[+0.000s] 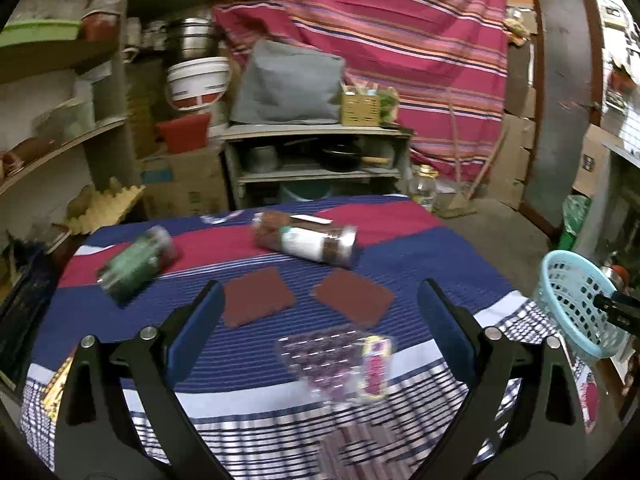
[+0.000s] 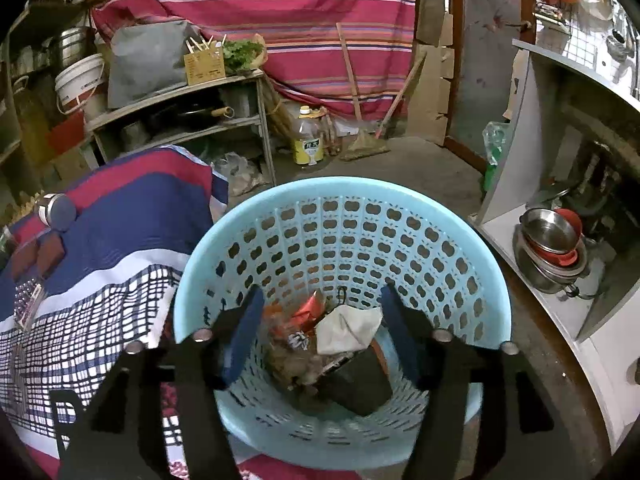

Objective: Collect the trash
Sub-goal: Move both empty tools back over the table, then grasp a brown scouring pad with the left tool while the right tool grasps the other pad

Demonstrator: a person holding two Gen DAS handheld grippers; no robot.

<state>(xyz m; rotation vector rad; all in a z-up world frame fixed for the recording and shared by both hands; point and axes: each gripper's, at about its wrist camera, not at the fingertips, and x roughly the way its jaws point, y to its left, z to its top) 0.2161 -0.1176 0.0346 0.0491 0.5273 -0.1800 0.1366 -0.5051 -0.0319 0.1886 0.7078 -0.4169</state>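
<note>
light-blue basket (image 2: pixel 472 248) — crumpled wrappers (image 2: pixel 348 330) inside, print unreadable; right tool (image 2: pixel 320 330) apart above them, left tool (image 1: pixel 320 312) apart over the desk (image 1: pixel 400 248) — two jars (image 1: pixel 306 240) lie there.

Dim indoor light, strong fisheye bending with black corners (left wrist view motion-smeared), brightest glare upper right.
</note>
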